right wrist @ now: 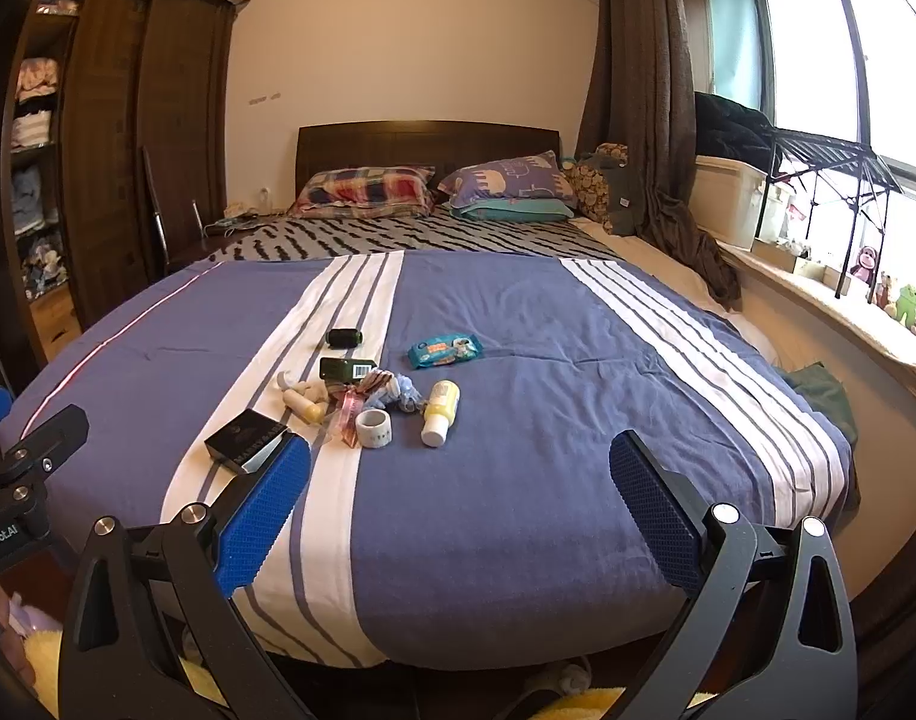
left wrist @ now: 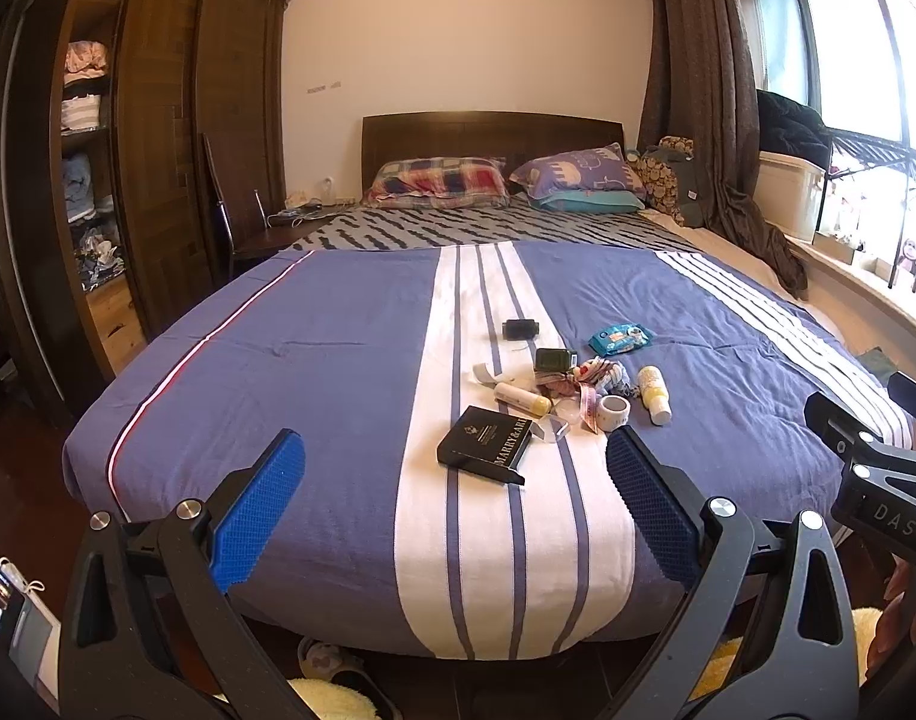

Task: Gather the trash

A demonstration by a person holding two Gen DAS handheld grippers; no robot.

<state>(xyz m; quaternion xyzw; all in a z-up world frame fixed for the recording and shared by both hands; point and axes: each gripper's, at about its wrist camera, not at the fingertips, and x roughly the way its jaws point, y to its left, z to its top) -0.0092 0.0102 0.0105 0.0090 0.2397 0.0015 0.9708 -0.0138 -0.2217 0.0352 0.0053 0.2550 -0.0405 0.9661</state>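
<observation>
My left tongs and right tongs both agape, empty, over bed, black box at twelve o'clock, litter heap beyond

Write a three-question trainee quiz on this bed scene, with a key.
1. True or false: the left hand-held gripper holds the black box.
2. Which lies farthest up the bed: A tape roll, B wipes pack, C yellow-white bottle?
3. Fill in: the right hand-held gripper is ____.
Key: 1 false, it is open and short of the box; 2 B; 3 open.
</observation>
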